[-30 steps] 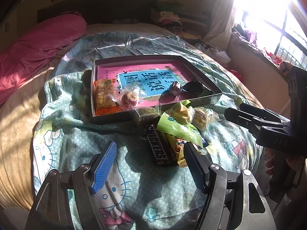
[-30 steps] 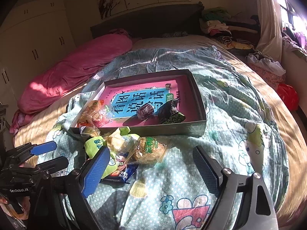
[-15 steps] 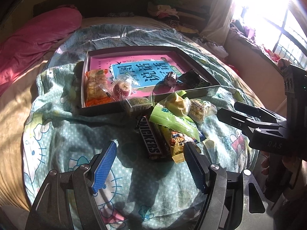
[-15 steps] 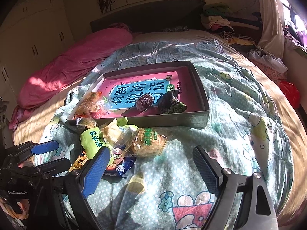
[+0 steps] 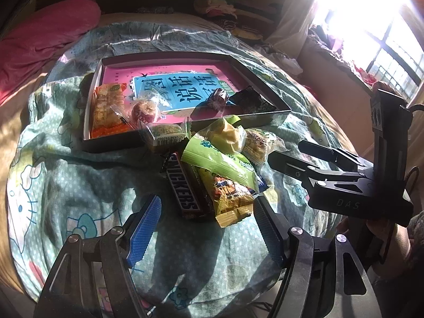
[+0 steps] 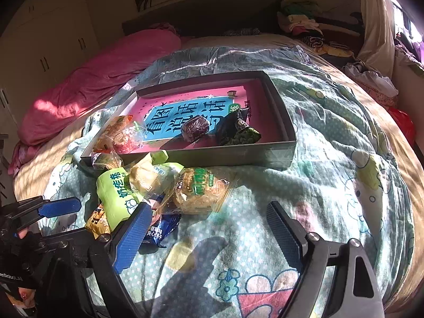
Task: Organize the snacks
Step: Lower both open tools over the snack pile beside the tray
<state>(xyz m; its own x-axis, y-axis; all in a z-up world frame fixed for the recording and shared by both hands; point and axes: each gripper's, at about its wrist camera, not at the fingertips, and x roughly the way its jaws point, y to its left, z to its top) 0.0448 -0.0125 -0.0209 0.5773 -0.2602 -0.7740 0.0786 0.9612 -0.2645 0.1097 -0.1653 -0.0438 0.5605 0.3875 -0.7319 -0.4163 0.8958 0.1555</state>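
A shallow grey box (image 5: 185, 54) (image 6: 233, 156) with a pink and blue book as its floor lies on the bed. Inside it are an orange packet (image 5: 107, 108), a round red sweet (image 5: 144, 110), a dark brown sweet (image 6: 194, 128) and a dark green packet (image 6: 237, 132). A heap of snacks lies in front of it: a Snickers bar (image 5: 182, 188), a light green packet (image 5: 217, 163) (image 6: 118, 194), a yellow packet (image 5: 230, 197), a clear-wrapped cake (image 6: 200, 190). My left gripper (image 5: 208, 228) hangs open just short of the Snickers bar. My right gripper (image 6: 209, 234) is open beside the cake, holding nothing.
The bed is covered by a teal cartoon-print quilt (image 6: 331, 185). A pink duvet (image 6: 100, 79) lies at the far left, with clothes (image 6: 302, 21) piled by the headboard. A bright window (image 5: 371, 21) is at the right. A hand (image 5: 392, 241) holds the right gripper.
Both grippers have drifted slightly down and toward the snack heap, so the box and snacks look closer. Their jaws have not changed and nothing was taken.
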